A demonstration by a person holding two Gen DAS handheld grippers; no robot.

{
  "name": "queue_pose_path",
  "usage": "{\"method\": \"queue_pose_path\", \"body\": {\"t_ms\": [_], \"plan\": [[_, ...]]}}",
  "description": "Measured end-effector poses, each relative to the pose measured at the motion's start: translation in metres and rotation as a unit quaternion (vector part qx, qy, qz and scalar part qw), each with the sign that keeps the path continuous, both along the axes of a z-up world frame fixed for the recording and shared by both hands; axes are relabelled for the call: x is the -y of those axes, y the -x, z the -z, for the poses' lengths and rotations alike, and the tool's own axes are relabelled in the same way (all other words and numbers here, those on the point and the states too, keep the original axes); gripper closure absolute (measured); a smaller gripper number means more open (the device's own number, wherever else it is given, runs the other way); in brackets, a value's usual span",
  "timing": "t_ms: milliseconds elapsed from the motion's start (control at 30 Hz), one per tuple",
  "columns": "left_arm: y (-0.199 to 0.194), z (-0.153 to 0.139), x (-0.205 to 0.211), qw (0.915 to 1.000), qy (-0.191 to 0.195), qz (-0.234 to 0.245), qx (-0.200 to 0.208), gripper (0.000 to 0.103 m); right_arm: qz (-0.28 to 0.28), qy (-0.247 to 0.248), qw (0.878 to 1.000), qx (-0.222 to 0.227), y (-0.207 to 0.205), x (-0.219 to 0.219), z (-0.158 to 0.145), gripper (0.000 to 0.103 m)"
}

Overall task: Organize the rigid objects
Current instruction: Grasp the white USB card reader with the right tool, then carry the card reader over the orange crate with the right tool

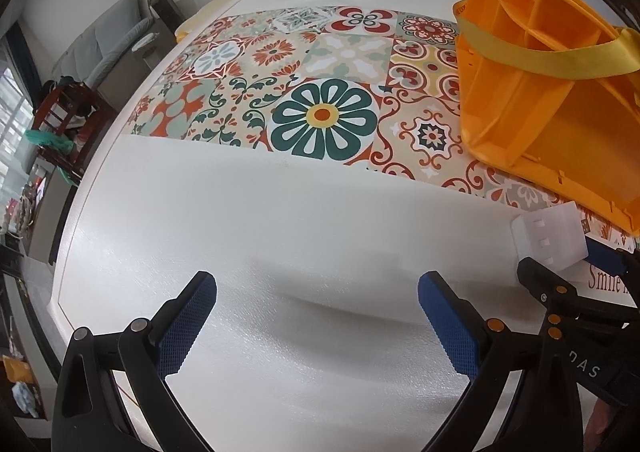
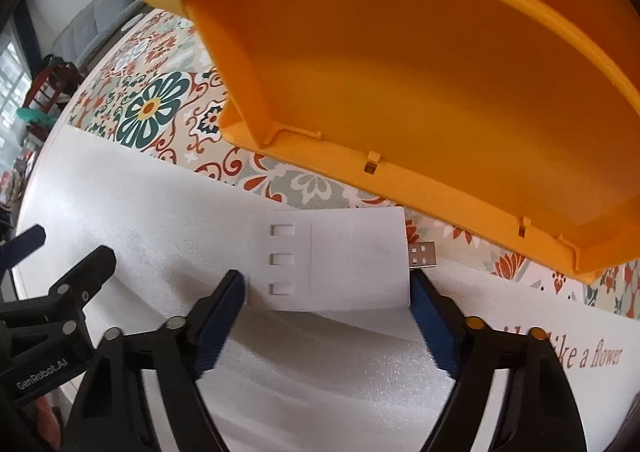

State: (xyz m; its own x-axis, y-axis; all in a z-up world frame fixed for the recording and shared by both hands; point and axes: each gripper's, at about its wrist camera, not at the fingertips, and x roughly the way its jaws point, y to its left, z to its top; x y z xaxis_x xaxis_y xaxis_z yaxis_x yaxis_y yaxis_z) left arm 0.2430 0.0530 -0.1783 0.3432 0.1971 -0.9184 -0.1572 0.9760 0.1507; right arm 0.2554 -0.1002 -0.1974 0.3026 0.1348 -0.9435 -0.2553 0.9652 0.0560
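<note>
A flat white USB device (image 2: 332, 260) with a metal plug (image 2: 422, 255) lies on a white foam sheet (image 1: 280, 212), just in front of an orange plastic organizer box (image 2: 400, 72). My right gripper (image 2: 326, 282) points down over the device, its blue pads (image 2: 430, 316) touching both short ends. The left wrist view shows the same device (image 1: 548, 236) at the right edge, below the orange box (image 1: 540, 112), which has several compartments and a yellow strap (image 1: 560, 56). My left gripper (image 1: 316, 284) hangs open over bare foam, holding nothing.
A tile-patterned mat (image 1: 324, 116) covers the white table beyond the foam. The table's rounded edge (image 1: 80, 212) runs along the left. Off the table to the left stand a wooden chair (image 1: 60, 112) and a grey sofa (image 1: 104, 48).
</note>
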Motion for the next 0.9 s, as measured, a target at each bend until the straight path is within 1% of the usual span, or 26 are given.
{"method": "queue_pose_path", "body": {"t_ms": [100, 300, 433, 800, 900], "plan": [[0.0, -0.001, 0.002, 1.0, -0.006, 0.003, 0.002, 0.0, 0.0, -0.002, 1.0, 0.001, 0.0, 0.002, 0.0, 0.026], [0.003, -0.007, 0.003, 0.9999, -0.006, 0.007, 0.008, 0.0, 0.003, -0.01, 1.0, 0.0, 0.006, 0.007, -0.005, 0.026], [0.005, -0.013, 0.005, 0.9999, 0.002, 0.01, 0.009, 0.0, 0.012, -0.016, 1.0, 0.002, 0.013, 0.012, -0.013, 0.026], [0.007, -0.036, 0.02, 0.9986, 0.014, 0.046, 0.021, 0.0, 0.038, -0.025, 0.999, 0.022, 0.034, 0.037, -0.054, 0.026], [0.007, -0.043, 0.025, 0.998, 0.014, 0.055, 0.026, 0.0, 0.043, -0.028, 0.998, 0.028, 0.037, 0.036, -0.061, 0.026]]}}
